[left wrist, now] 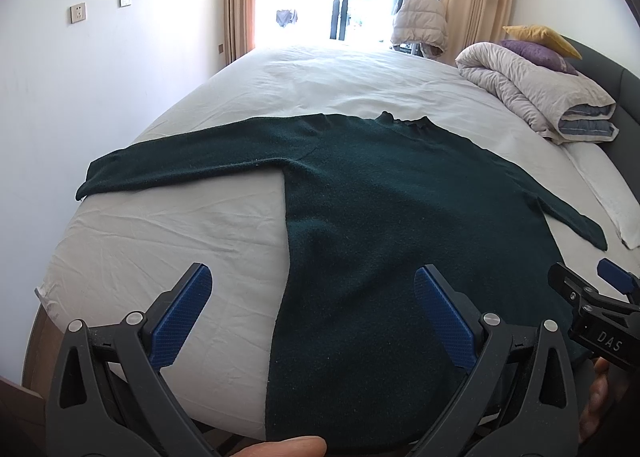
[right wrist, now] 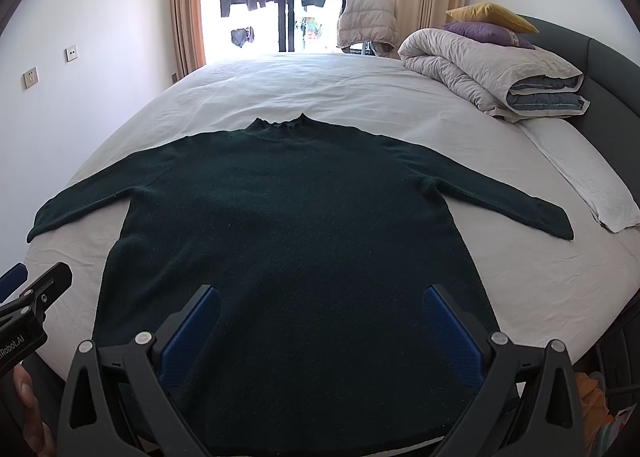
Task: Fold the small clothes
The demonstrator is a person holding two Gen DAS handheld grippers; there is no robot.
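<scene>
both grippers gape above flat green sweater [right wrist: 296, 237].

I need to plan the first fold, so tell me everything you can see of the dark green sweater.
The dark green sweater is a fuzzy knit with a short ruffled collar, lying flat on the white bed sheet. Both long sleeves are spread outward and the hem is nearest the cameras. Both grippers' jaws are open above the hem, holding nothing.
</scene>
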